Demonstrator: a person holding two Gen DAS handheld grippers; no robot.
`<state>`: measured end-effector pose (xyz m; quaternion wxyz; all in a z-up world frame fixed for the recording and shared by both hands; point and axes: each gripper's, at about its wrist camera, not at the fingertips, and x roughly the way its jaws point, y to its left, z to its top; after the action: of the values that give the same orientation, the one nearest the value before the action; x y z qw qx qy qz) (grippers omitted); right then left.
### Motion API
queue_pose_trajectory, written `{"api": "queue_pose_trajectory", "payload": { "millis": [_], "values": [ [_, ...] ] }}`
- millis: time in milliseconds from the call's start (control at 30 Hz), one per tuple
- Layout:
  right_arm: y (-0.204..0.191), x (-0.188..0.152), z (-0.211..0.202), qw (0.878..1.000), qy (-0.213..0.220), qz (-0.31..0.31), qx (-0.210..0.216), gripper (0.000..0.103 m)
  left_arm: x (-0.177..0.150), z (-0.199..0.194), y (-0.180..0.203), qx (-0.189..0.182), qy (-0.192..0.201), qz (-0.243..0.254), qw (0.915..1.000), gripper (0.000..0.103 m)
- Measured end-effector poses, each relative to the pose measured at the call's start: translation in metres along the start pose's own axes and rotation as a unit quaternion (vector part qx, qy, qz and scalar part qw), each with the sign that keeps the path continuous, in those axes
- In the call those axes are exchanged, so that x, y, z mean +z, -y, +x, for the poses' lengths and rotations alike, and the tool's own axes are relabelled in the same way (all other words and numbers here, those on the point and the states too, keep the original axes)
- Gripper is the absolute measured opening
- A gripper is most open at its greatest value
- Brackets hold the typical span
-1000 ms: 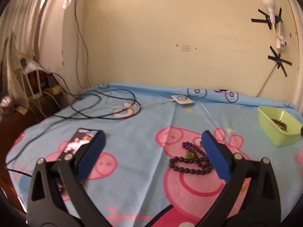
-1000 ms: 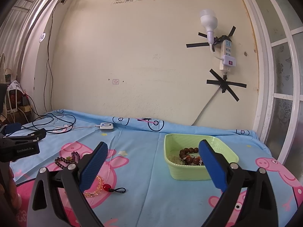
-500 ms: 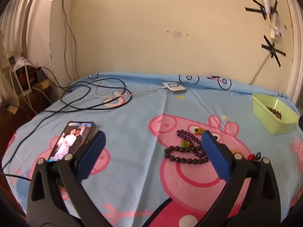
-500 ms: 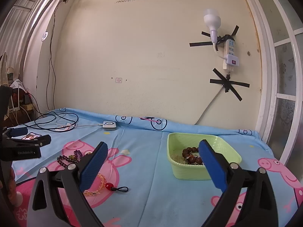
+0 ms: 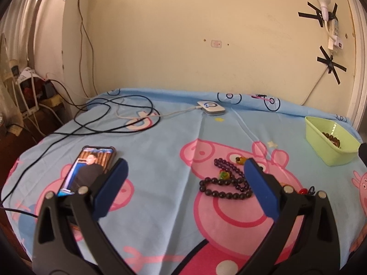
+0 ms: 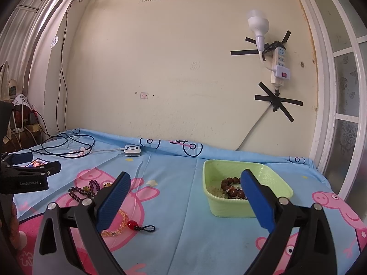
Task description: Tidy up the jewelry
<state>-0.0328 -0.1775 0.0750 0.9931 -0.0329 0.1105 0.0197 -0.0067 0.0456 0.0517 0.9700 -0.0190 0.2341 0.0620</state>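
Since the earlier frames your left gripper (image 5: pixel 184 176) has swung and pulled back a little: the phone (image 5: pixel 88 169), once half hidden behind the left finger, now shows most of its lit screen at lower left of the left wrist view, and the dark bead necklace (image 5: pixel 226 183) has slid from beside the right finger toward the gap between the two. Your right gripper (image 6: pixel 184 191) has barely shifted; the green tray (image 6: pixel 278 184) sits a touch lower right in its view than before.

You hold both tools released, blue pads spread wide and nothing between them. In the left wrist view the dark bead necklace lies loose on the blue cartoon-pig sheet (image 5: pixel 160 151), right of centre, partly covered by the tip of your right-hand finger, with a small green-and-yellow charm on it. A second small yellow piece (image 5: pixel 240 159) lies just beyond the beads. The green tray (image 5: pixel 321 137) stands at the right edge, well apart from the necklace, with brown beads (image 5: pixel 331 137) inside.

In the right wrist view the tray is centre right, holding brown beads (image 6: pixel 230 184) and some paler ones. An amber bead bracelet (image 6: pixel 120 223) with a red bead and black loop lies on the sheet at lower left, partly behind your left-hand finger. The dark necklace (image 6: pixel 81 190) lies farther left, near your left gripper (image 6: pixel 29 171). A white charger pad (image 6: pixel 132 150) and black cables (image 6: pixel 68 145) rest near the wall.
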Motion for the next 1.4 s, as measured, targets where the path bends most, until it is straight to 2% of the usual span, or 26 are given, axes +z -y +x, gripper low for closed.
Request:
{"api": "queue_pose_trajectory", "payload": {
  "millis": [433, 900, 1400],
  "values": [
    [0.002, -0.002, -0.001, 1.0, 0.002, 0.009, -0.004, 0.074, 0.0, -0.007, 0.008, 0.011, 0.016, 0.02, 0.9996, 0.097],
    [0.003, -0.002, -0.001, 1.0, 0.001, 0.011, -0.004, 0.074, 0.0, 0.002, 0.002, 0.016, -0.008, 0.005, 0.9998, 0.097],
    [0.004, -0.004, 0.001, 1.0, 0.0, 0.013, -0.002, 0.074, 0.0, 0.005, 0.0, 0.016, -0.012, 0.005, 0.9998, 0.097]
  ]
}}
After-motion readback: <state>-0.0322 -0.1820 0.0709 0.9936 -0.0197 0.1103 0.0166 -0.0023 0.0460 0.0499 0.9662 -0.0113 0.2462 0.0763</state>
